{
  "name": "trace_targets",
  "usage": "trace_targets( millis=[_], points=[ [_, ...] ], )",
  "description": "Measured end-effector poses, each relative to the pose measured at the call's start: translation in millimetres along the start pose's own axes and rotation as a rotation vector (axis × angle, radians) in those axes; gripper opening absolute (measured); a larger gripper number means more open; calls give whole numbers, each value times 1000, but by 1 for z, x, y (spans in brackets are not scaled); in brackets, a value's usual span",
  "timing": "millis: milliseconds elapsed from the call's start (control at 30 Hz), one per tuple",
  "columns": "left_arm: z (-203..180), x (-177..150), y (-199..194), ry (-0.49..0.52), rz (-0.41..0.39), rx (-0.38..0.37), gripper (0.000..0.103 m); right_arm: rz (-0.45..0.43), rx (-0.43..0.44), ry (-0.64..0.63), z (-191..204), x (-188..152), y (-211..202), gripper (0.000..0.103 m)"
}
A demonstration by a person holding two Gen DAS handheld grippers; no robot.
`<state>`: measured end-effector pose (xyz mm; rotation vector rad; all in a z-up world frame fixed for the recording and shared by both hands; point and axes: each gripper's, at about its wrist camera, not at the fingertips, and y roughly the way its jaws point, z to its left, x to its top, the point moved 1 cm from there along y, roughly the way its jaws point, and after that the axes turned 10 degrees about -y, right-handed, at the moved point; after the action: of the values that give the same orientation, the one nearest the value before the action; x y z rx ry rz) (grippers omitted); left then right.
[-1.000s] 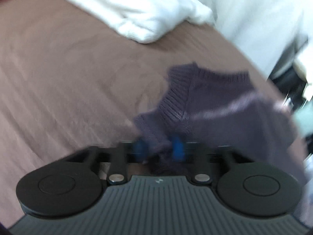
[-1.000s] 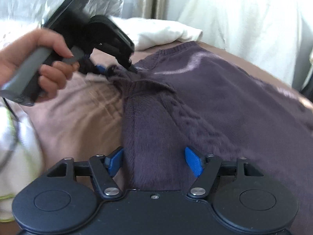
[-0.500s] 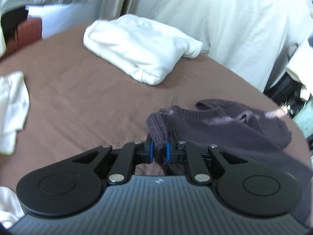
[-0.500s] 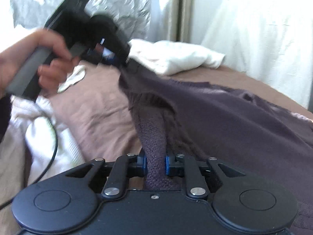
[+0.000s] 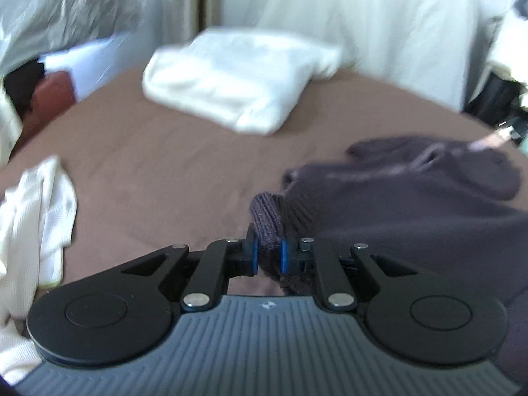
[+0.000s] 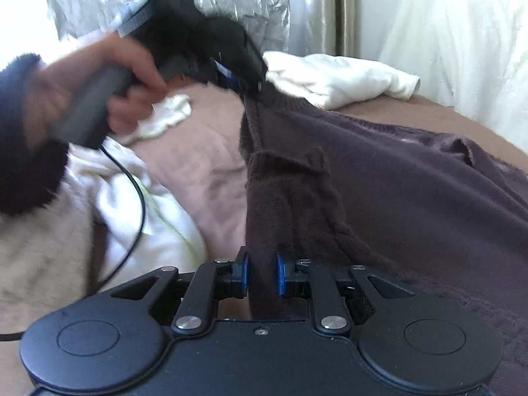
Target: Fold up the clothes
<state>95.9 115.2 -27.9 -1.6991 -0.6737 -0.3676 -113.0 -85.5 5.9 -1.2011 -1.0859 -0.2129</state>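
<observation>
A dark purple knitted sweater (image 6: 412, 191) lies across the right half of a brown bedspread (image 5: 165, 171), with one edge lifted off it. My left gripper (image 5: 268, 254) is shut on a bunched ribbed edge of the sweater (image 5: 412, 217). My right gripper (image 6: 261, 274) is shut on a thick fold of the same edge, nearer the camera. In the right wrist view a hand (image 6: 99, 89) holds the left gripper (image 6: 246, 84) at the upper left, where the sweater's edge hangs from it.
A folded white garment (image 5: 237, 82) lies at the far side of the bed, also visible as the white garment (image 6: 336, 79). A crumpled white cloth (image 5: 36, 217) lies at the left. More white cloth (image 6: 132, 198) and a black cable (image 6: 138, 204) lie at the left.
My right gripper has shut on the sweater's edge. Both grippers have risen, lifting that edge off the bedspread. The left wrist view now looks farther up the bed.
</observation>
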Motion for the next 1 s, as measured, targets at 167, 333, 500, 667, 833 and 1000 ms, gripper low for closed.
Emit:
trace_targets(
  millis=[167,333,500,667,833,1000],
  points=[
    [10,-2,42,-46,116,73,15,59,46,51,-5,-19,26,15],
    [-16,-5,30,108,41,157,28,46,-16,25,-3,-14,13,27],
    [-8,3,-10,16,-122,44,47,-31,-157,151,-35,-31,-47,55],
    [-17,-5,-72,-31,-350,-226,62,-3,-393,408,-82,-101,-121,55],
    [-65,-46,-55,44,-174,-326,62,66,-652,564,-101,-175,-194,55],
    [-132,-118,-35,163,-99,-349,62,28,-828,859,-115,-247,-237,55]
  ],
)
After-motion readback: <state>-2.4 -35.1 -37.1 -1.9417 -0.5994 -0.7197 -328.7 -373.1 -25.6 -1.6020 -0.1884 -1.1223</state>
